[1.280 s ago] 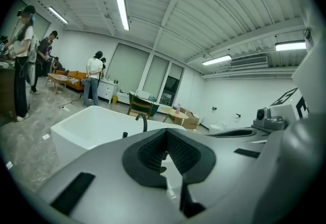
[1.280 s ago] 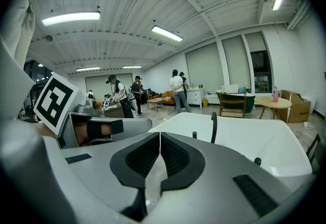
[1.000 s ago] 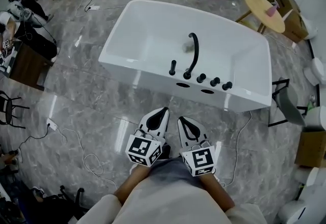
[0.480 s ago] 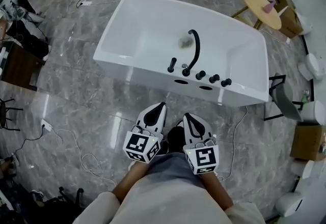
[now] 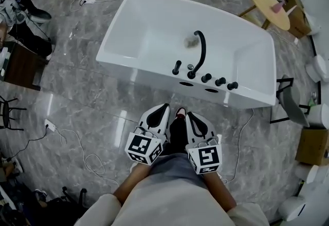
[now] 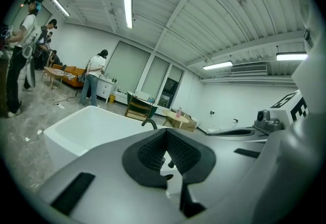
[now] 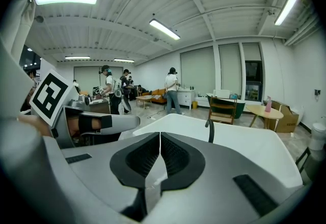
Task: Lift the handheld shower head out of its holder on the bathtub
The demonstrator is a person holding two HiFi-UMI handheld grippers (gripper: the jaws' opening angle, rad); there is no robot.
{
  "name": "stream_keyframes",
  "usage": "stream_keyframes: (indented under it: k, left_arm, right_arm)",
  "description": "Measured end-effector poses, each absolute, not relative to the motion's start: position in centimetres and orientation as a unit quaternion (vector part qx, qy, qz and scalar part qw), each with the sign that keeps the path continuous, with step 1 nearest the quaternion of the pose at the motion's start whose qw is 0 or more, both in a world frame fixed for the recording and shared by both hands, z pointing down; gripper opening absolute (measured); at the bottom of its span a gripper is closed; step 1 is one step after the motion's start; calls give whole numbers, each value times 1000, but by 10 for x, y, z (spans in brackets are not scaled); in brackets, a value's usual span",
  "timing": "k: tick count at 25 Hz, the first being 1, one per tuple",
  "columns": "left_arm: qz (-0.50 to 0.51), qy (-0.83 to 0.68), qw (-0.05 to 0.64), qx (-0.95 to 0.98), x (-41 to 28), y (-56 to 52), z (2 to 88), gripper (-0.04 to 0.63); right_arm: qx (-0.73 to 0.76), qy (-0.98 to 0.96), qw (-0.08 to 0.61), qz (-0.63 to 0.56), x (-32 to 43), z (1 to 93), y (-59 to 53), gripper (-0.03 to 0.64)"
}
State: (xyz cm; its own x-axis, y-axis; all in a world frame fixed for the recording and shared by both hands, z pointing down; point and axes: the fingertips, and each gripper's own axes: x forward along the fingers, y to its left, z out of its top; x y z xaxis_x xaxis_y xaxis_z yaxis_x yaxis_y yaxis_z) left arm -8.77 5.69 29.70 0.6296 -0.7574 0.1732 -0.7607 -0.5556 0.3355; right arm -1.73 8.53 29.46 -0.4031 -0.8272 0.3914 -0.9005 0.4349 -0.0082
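Both grippers sit side by side at the lower middle of the head view. Our left gripper point(image 5: 163, 109) and right gripper point(image 5: 191, 116) each have their jaws pressed together on nothing, and both point toward the bathtub point(image 5: 134, 70), tipped slightly down. Since a second ago little has shifted, except that a shoe point(image 5: 180, 112) now shows between them. We judge we are stepping closer and have not begun to reach. The shower head point(image 5: 177, 67), as best we can tell the short black stalk, stands in its holder on the near rim, left of the curved spout point(image 5: 200, 48) and well apart from both grippers. Our forearms stay tucked near the body at the bottom edge.
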Motion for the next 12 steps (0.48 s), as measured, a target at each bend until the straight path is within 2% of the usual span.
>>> stream_keyframes:
  k: [12]
  left_arm:
    - [42,-432,204,877,-60,8,319,5]
  right_arm:
    - [487,-845,170,144,-9,314,31,20]
